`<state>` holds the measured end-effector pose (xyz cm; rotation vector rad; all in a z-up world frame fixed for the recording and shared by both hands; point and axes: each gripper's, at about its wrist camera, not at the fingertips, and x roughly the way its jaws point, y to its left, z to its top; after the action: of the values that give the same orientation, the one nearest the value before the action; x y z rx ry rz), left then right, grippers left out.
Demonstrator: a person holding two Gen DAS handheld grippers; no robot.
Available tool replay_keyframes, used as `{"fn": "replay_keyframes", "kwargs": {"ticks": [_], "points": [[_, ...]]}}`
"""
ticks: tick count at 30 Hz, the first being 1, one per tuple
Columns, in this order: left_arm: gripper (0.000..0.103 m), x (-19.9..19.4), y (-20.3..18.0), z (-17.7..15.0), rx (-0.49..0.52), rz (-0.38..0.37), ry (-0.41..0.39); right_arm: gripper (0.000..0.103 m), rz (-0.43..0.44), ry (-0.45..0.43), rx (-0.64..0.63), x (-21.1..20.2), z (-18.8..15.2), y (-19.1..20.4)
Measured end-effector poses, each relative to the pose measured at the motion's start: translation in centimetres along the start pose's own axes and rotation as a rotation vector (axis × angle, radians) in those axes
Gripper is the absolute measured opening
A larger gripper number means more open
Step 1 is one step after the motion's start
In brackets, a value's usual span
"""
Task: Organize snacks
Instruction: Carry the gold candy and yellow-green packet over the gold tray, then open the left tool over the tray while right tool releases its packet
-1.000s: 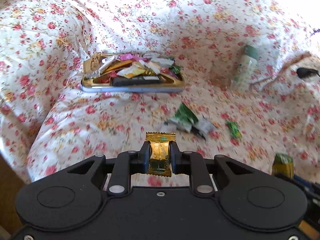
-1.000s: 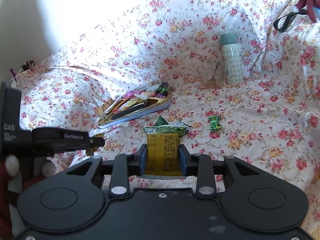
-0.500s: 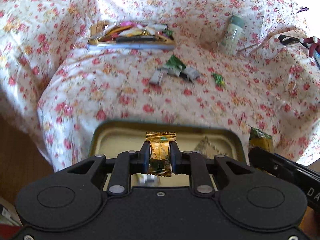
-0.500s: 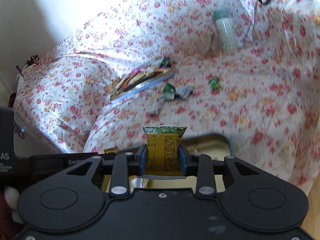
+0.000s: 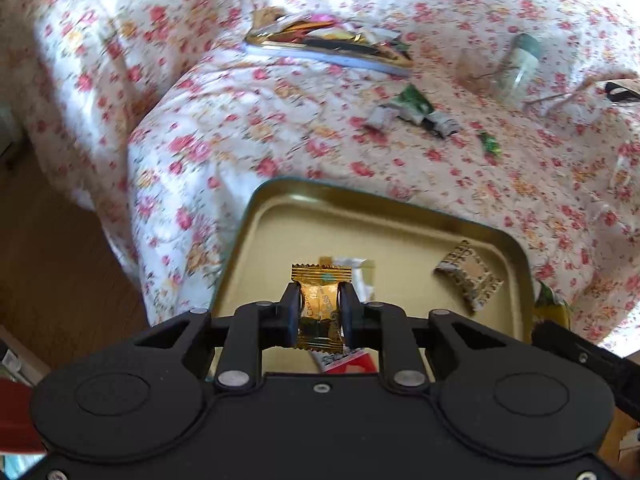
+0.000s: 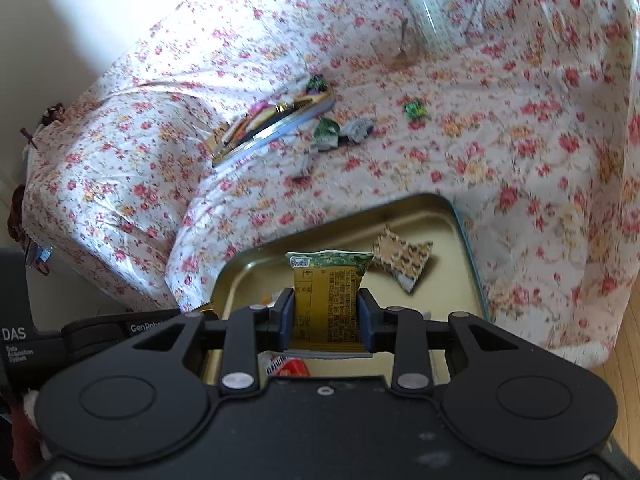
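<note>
2 wrapped snacks in transit over the gold tin (image 5: 280,216): left gripper (image 5: 319,312) clamps a gold candy (image 5: 320,300), right gripper (image 6: 326,316) a green-topped yellow packet (image 6: 326,292); both likely light, crinkly, slippery foil, best pinched mid-body.

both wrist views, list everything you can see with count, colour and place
near tin: 1, gold inside, at the bed's front edge under both grippers
patterned packet: 1, beige, in the near tin
red-white packet: 1, in the near tin, mostly hidden by the left gripper
far tin: 1, gold, further back, full of mixed snacks
loose wrappers: a few, green and grey, beside the far tin
green candy: 1, alone on the sheet
bottle: 1, pale green, at the back
glass: 1, clear, beside the bottle
sheet: 1, floral, covers the bed
left gripper: shut on gold candy
right gripper: shut on yellow-green packet
</note>
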<state>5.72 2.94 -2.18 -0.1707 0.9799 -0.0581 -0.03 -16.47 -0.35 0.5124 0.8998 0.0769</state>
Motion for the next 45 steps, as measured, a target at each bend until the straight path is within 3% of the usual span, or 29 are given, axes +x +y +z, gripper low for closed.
{"fn": "replay_keyframes", "kwargs": {"ticks": [11,20,32,40,45], "points": [[0.028,2.7,-0.2,-0.9,-0.005,0.065,0.032,0.034,-0.049,0.029,-0.015,0.8,-0.9,0.1],[0.039,2.1,0.1,-1.2,-0.025,0.052,0.023,0.034,-0.061,0.026,-0.031,1.0,-1.0,0.2],[0.039,1.2,-0.7,-3.2,0.02,0.128,0.027,0.035,-0.055,0.018,-0.092,1.5,-1.4,1.1],[0.039,1.5,-0.8,-3.5,0.029,0.129,0.042,0.036,-0.023,0.003,-0.08,1.2,-1.1,0.9],[0.039,1.5,-1.0,-3.6,0.042,0.126,0.046,0.036,-0.047,0.009,-0.083,1.4,-1.2,0.8]]}}
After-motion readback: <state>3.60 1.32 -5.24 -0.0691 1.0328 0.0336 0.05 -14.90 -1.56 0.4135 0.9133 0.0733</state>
